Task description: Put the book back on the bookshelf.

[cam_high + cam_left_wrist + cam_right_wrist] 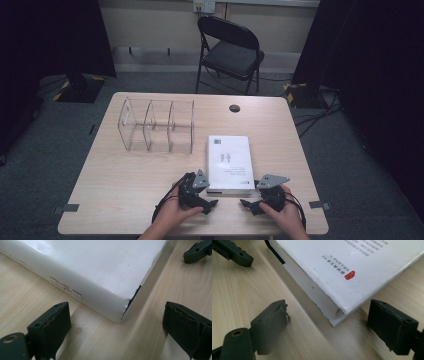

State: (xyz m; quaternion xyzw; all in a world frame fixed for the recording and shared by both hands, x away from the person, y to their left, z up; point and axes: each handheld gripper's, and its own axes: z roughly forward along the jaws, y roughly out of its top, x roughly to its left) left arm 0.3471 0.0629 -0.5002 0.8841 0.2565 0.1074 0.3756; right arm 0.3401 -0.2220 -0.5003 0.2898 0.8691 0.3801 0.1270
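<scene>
I am holding my left gripper point(212, 204) just beside the near left corner of the white book point(229, 163), its jaws standing wide with nothing between them; my right gripper point(246, 204) is sitting just beside the book's near right corner, its jaws equally wide and empty. The book is lying flat and closed on the wooden surface point(125, 180); a clear divided organizer point(156, 125) is standing beyond the book's far left corner, apart from it.

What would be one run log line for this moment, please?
left gripper: open, at book's near left corner | right gripper: open, at near right corner | book: flat on table, not held
</scene>
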